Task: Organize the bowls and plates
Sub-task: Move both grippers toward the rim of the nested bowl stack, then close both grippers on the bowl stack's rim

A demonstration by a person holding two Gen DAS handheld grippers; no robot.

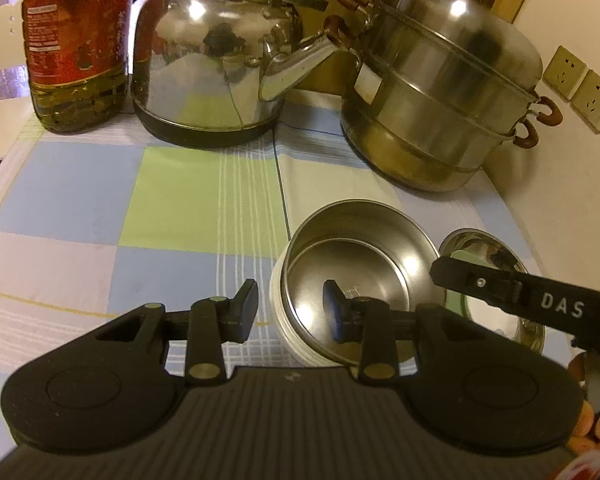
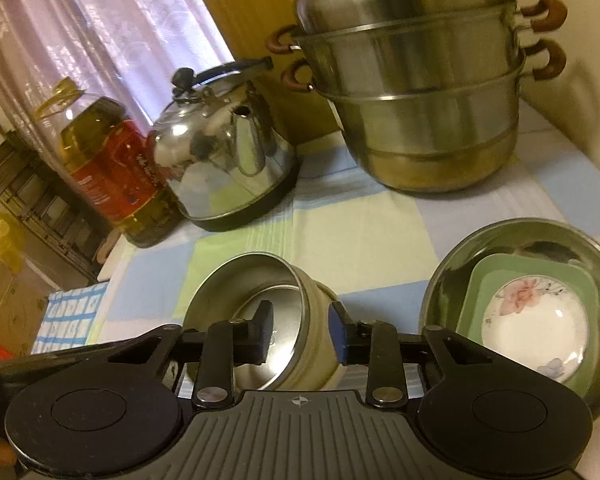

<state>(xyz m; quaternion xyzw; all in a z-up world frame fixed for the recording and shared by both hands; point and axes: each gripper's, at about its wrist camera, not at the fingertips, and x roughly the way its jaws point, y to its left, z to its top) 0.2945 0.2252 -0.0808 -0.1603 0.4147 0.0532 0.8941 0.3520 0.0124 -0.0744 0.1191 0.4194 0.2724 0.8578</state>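
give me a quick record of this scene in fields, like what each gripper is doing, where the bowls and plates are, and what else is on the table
left gripper: open, fingers straddling the near wall of the white-sided steel bowl
right gripper: open, fingers astride the same bowl's right wall
bowl state: tilted, mouth toward the left
large steel basin: right of the bowl, holding a green square plate with a floral dish on it
background: kettle, stacked steamer pot, oil bottle
surface: checked tablecloth
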